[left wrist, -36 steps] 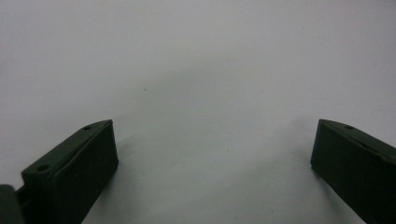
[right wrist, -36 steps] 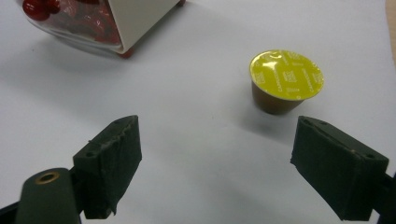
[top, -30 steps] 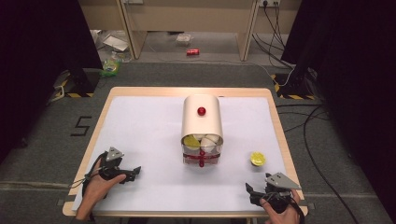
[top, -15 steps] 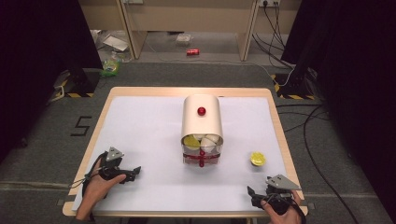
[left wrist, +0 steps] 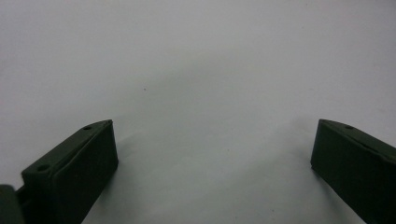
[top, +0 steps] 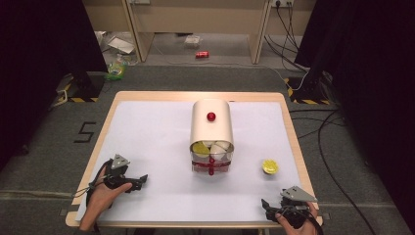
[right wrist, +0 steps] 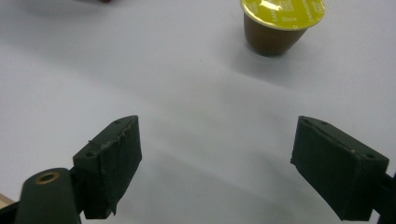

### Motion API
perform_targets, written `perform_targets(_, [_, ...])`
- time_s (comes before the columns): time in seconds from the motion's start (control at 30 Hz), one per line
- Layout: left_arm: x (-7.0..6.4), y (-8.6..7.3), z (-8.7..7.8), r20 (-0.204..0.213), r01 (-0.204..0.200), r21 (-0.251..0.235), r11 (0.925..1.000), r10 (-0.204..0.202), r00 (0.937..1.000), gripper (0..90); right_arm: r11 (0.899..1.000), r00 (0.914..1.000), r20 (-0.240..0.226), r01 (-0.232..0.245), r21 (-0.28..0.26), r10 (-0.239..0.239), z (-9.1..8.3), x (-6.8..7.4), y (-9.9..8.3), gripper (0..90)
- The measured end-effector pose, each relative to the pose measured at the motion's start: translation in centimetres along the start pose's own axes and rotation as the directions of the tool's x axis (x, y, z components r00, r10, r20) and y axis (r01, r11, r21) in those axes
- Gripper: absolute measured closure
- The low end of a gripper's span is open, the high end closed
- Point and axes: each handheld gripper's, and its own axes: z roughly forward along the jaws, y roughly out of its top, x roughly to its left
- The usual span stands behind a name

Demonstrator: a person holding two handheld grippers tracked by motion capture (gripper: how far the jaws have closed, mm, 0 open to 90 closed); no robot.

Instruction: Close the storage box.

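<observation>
A cream cylindrical dispenser (top: 211,122) with a red knob (top: 211,116) lies in the middle of the white table (top: 156,127); several yellow and white capsules (top: 211,148) show at its open front end. A single capsule with a yellow lid (top: 270,166) (right wrist: 282,22) stands upright to the dispenser's right. My right gripper (top: 268,205) (right wrist: 217,163) rests near the front right edge, open and holding nothing, a short way from that capsule. At the front left my left gripper (top: 141,181) (left wrist: 212,163) is open over bare tabletop.
A red wire rack (top: 211,165) sits under the dispenser's mouth. Beyond the table are grey floor, cables (top: 337,127), a red can (top: 201,55) and wooden furniture legs. A floor mark "5" (top: 85,132) lies left of the table.
The right gripper has shifted slightly toward the front edge. The left gripper and everything on the table have stayed put.
</observation>
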Motion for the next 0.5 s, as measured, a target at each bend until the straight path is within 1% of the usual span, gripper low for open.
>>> perform_targets(0.07, [0.00, 0.00, 0.00, 0.000, 0.000, 0.000, 1.0000, 0.000, 1.0000, 0.0, 1.000, 1.0000, 0.003, -0.001, 0.001, 0.001, -0.09, -0.05, -0.10, 16.3])
perform_targets(0.1, [0.00, 0.00, 0.00, 0.000, 0.000, 0.000, 1.0000, 0.000, 1.0000, 0.0, 1.000, 0.9999, 0.002, -0.011, 0.002, 0.011, -0.16, 0.01, -0.16, 16.3])
perform_targets(0.13, [0.00, 0.00, 0.00, 0.000, 0.000, 0.000, 1.0000, 0.000, 1.0000, 0.0, 1.000, 1.0000, 0.002, -0.005, 0.001, 0.005, -0.20, -0.04, -0.20, 16.3])
perform_targets(0.5, [0.00, 0.00, 0.00, 0.000, 0.000, 0.000, 1.0000, 0.000, 1.0000, 0.0, 1.000, 1.0000, -0.002, 0.000, 0.013, 0.000, -0.46, 0.02, -0.75, 16.2])
